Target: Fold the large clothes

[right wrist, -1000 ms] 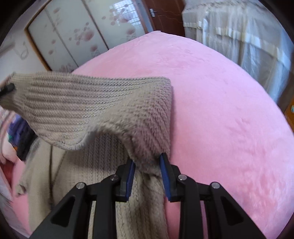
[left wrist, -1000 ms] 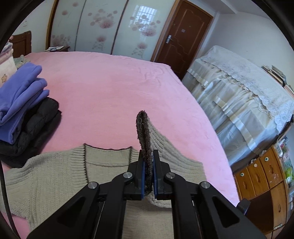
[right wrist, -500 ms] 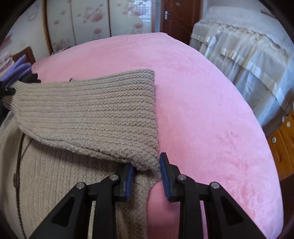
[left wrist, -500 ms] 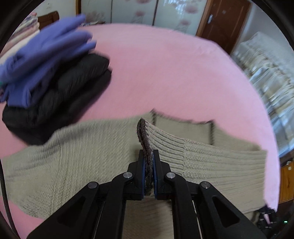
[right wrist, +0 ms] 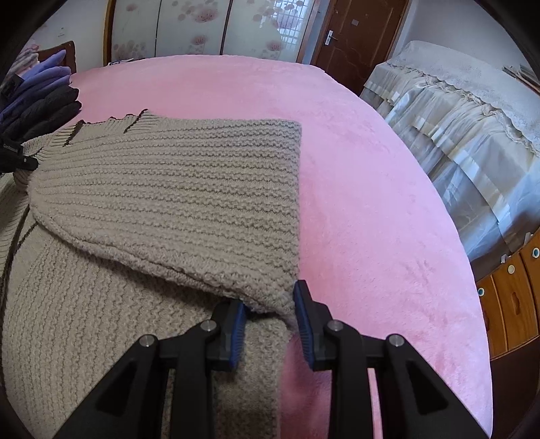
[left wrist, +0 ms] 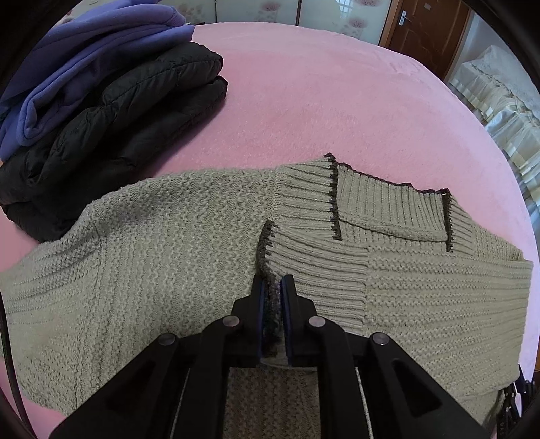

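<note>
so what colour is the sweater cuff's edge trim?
Dark brown trim on beige sweater; left wrist view.

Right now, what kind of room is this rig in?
Most likely a home bedroom: a wide bed under a pink plush blanket, sliding wardrobe doors with a flower print, and a brown wooden room door. Folded clothes sit on the bed.

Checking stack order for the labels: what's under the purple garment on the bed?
A folded black puffer jacket lies directly under the purple garment, on the pink bedspread. Whether anything else sits beneath the jacket cannot be seen; it covers that spot.
</note>
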Demonstrator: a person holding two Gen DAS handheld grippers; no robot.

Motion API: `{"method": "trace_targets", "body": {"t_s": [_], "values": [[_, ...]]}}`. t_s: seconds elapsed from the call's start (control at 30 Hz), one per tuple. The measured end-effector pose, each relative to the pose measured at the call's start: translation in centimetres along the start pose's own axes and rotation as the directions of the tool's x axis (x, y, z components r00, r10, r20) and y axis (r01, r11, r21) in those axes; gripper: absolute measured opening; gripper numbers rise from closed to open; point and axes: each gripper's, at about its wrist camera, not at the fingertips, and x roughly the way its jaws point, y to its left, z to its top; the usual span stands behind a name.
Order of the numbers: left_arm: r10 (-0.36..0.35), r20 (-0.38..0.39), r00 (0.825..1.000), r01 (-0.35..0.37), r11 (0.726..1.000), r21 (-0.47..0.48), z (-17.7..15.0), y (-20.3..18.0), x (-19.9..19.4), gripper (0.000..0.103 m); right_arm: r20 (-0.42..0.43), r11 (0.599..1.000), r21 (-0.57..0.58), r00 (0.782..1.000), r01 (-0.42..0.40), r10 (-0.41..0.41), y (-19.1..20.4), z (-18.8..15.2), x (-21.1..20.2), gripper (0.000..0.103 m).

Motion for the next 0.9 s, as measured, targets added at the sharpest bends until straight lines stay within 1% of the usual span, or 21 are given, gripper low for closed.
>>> {"method": "trace_targets", "body": {"t_s": [0.03,0.07,0.1,0.13,0.17,0.23,0.3,0.33,0.37,0.43,0.53,0.57,0.63,0.7,0.77,0.8,0.9], "values": [[-0.001,-0.004,1.000,0.001,1.000,0.000,0.0,0.0,-0.1,0.014,-0.004,1.000,0.002,1.000,-0.017,0.017,-0.2,0.1,-0.3,0.030],[-0.004,-0.011,1.000,0.004,1.000,0.001,0.3,-0.1,-0.3,0.025,-0.006,1.000,0.005,1.000,-0.030,0.030,-0.3,0.2,-0.6,0.031],[-0.012,-0.018,1.000,0.012,1.000,0.008,0.3,-0.2,-0.7,0.031,-0.007,0.999,0.014,0.999,-0.052,0.052,-0.7,0.4,-1.1,0.031],[-0.018,-0.018,1.000,0.018,1.000,0.019,0.3,-0.2,-1.3,0.045,-0.008,0.997,0.024,0.997,-0.074,0.074,-1.0,0.4,-1.6,0.031],[-0.016,-0.005,1.000,0.017,0.999,0.028,0.3,-0.1,-1.9,0.057,-0.008,0.994,0.037,0.994,-0.106,0.106,-1.4,0.5,-2.2,0.031],[-0.015,0.030,0.999,0.014,0.999,0.039,0.4,0.2,-3.3,0.064,-0.001,0.977,0.065,0.979,-0.205,0.206,-2.5,0.7,-3.6,0.031],[-0.027,0.047,0.999,0.025,0.999,0.044,0.5,0.6,-4.5,0.065,0.023,0.947,0.090,0.951,-0.310,0.309,-3.7,0.9,-5.2,0.031],[-0.036,0.054,0.998,0.033,0.998,0.045,0.5,0.8,-5.1,0.065,0.035,0.937,0.100,0.942,-0.336,0.334,-4.1,1.1,-5.9,0.031],[-0.041,0.059,0.997,0.038,0.998,0.043,0.7,0.9,-5.6,0.065,0.047,0.931,0.112,0.937,-0.348,0.345,-4.6,1.4,-6.5,0.031],[-0.055,0.072,0.996,0.052,0.998,0.041,0.9,1.0,-6.7,0.065,0.063,0.932,0.148,0.943,-0.331,0.325,-5.6,2.3,-7.2,0.032],[-0.079,0.081,0.994,0.075,0.996,0.049,0.9,0.4,-7.6,0.064,0.051,0.941,0.195,0.961,-0.275,0.271,-6.4,3.9,-6.6,0.032],[-0.089,0.083,0.992,0.085,0.995,0.051,0.9,0.0,-7.9,0.064,0.046,0.941,0.207,0.964,-0.267,0.263,-6.5,4.3,-6.1,0.032],[-0.117,0.081,0.990,0.113,0.992,0.056,0.6,-0.8,-7.9,0.064,0.023,0.933,0.217,0.957,-0.286,0.288,-6.1,5.0,-4.5,0.032],[-0.137,0.065,0.988,0.133,0.989,0.065,0.4,-1.6,-7.3,0.064,-0.020,0.932,0.217,0.954,-0.289,0.300,-5.3,5.0,-2.8,0.031],[-0.136,0.039,0.990,0.133,0.988,0.083,-0.4,-2.7,-6.5,0.064,-0.063,0.928,0.216,0.944,-0.304,0.324,-4.1,4.5,-1.0,0.022],[-0.131,0.025,0.991,0.128,0.987,0.096,-0.8,-3.5,-5.8,0.064,-0.082,0.926,0.220,0.940,-0.306,0.330,-3.8,4.2,-0.4,0.014],[-0.107,-0.011,0.994,0.107,0.987,0.118,-1.9,-4.3,-4.1,0.063,-0.119,0.931,0.211,0.937,-0.298,0.327,-2.6,3.1,1.1,0.013]]}}
